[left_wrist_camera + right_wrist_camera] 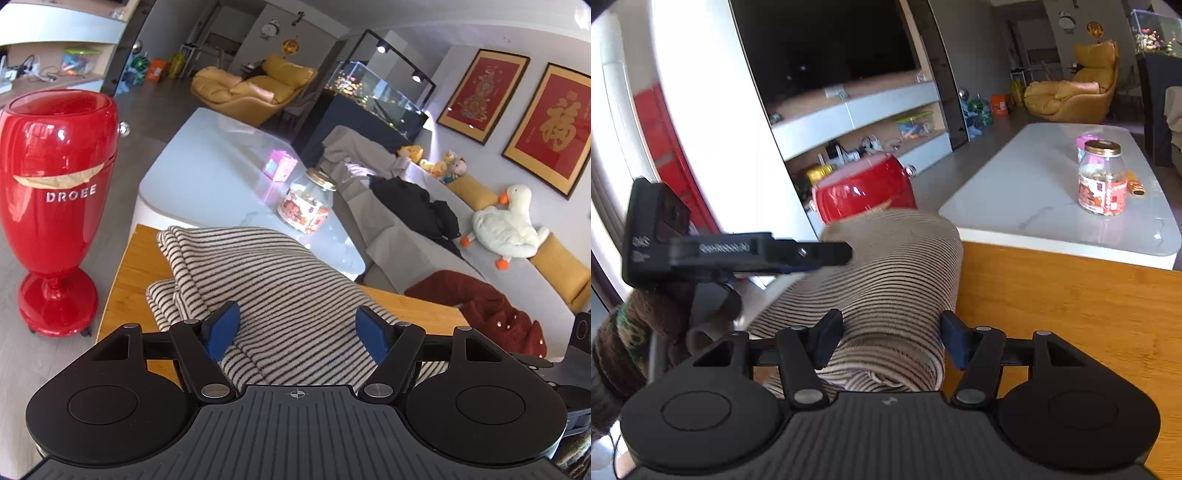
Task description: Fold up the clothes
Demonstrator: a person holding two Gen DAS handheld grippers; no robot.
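A cream garment with thin dark stripes [266, 280] lies folded in layers on a wooden table [136, 266]. My left gripper [297, 328] is open, its blue pads [221, 328] spread over the near part of the garment. In the right wrist view the same striped garment [897, 280] lies bunched on the wooden table [1071, 302]. My right gripper [892, 339] is open with the cloth between its fingers. The left gripper [738, 251] shows blurred at the left of that view, above the garment's edge.
A red DROEE vase-shaped stand [55, 199] is left of the table. A white marble table [221, 177] beyond holds a glass jar [306, 206] and a pink box [279, 166]. A grey sofa [443, 236] holds dark clothes, a red garment [491, 310] and a goose toy [509, 225].
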